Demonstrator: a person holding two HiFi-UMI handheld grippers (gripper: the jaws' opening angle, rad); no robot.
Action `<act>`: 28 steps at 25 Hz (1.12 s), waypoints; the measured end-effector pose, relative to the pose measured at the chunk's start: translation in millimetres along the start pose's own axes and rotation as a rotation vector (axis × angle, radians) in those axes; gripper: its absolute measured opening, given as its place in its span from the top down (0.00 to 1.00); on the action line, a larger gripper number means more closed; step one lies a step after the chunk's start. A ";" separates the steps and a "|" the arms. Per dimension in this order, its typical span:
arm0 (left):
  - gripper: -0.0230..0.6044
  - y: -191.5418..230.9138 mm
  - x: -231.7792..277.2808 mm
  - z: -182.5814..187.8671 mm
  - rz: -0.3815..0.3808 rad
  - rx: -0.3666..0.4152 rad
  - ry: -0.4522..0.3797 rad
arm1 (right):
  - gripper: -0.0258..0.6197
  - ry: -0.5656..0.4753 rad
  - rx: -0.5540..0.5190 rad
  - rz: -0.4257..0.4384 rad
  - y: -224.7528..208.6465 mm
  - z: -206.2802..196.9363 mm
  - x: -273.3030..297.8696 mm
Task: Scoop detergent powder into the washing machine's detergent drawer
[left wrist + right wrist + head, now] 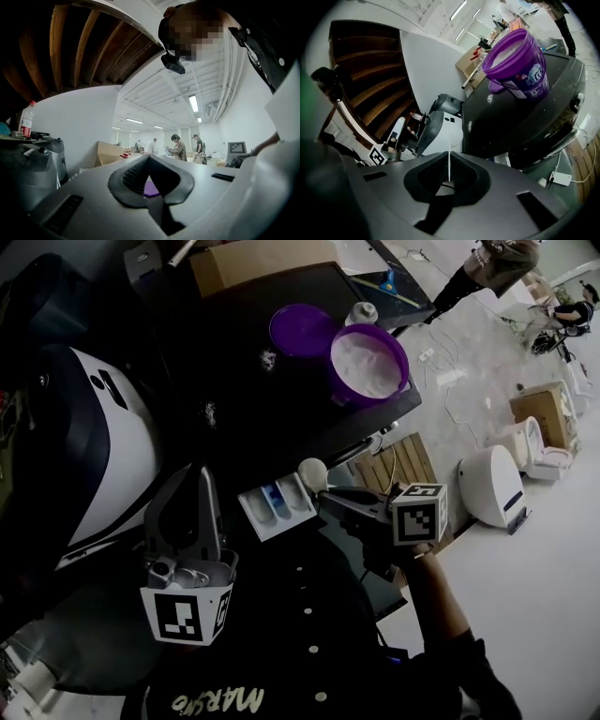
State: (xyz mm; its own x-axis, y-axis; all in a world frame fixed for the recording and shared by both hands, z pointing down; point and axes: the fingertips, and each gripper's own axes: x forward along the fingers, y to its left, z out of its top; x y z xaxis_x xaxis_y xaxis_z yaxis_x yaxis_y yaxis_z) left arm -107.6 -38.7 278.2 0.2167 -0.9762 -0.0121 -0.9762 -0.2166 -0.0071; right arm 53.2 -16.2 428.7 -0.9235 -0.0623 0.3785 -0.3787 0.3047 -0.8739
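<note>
A purple bucket (368, 364) (518, 61) full of white powder stands open on the black washing machine top (234, 381), its purple lid (302, 329) beside it. The white detergent drawer (277, 507) is pulled out of the machine's front, showing a blue compartment. My right gripper (330, 495) (449, 157) is shut on the thin handle of a white scoop (312, 471), whose bowl hangs just right of the drawer. My left gripper (194, 474) (149, 159) points upward left of the drawer, jaws together, holding nothing.
A white and dark appliance (103, 446) stands at the left. A cardboard box (253, 263) and a blue squeegee (387, 282) lie at the back of the machine top. White toilets (492, 486) and a wooden pallet (403, 460) sit on the floor at right. People (492, 263) stand far off.
</note>
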 end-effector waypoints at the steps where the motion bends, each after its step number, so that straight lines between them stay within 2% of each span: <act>1: 0.94 0.1 -0.5 -4.6 0.001 -0.003 0.008 | 0.91 0.022 0.001 -0.009 -5.9 -8.6 4.9; 8: 0.94 4.8 -10.6 -33.9 0.032 -0.025 0.062 | 0.91 0.205 0.000 -0.038 -40.9 -64.2 44.4; 14: 0.94 17.1 -30.9 -57.1 0.105 -0.043 0.097 | 0.91 0.442 -0.153 -0.088 -69.0 -103.3 89.9; 20: 0.94 30.3 -56.8 -76.7 0.200 -0.086 0.141 | 0.91 0.623 -0.310 -0.146 -91.6 -126.2 114.6; 23: 0.94 34.6 -72.0 -84.9 0.256 -0.114 0.163 | 0.91 0.708 -0.463 -0.190 -99.5 -133.2 116.9; 28: 0.94 41.3 -87.0 -91.0 0.294 -0.125 0.168 | 0.91 0.793 -0.869 -0.235 -100.4 -140.3 126.3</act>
State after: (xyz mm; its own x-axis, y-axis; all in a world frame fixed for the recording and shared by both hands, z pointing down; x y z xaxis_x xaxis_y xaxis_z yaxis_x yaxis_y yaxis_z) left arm -167.1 36.1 370.0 -0.0668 -0.9833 0.1692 -0.9920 0.0836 0.0943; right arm -16.9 78.7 607.1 -0.4267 0.3076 0.8505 -0.0832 0.9230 -0.3756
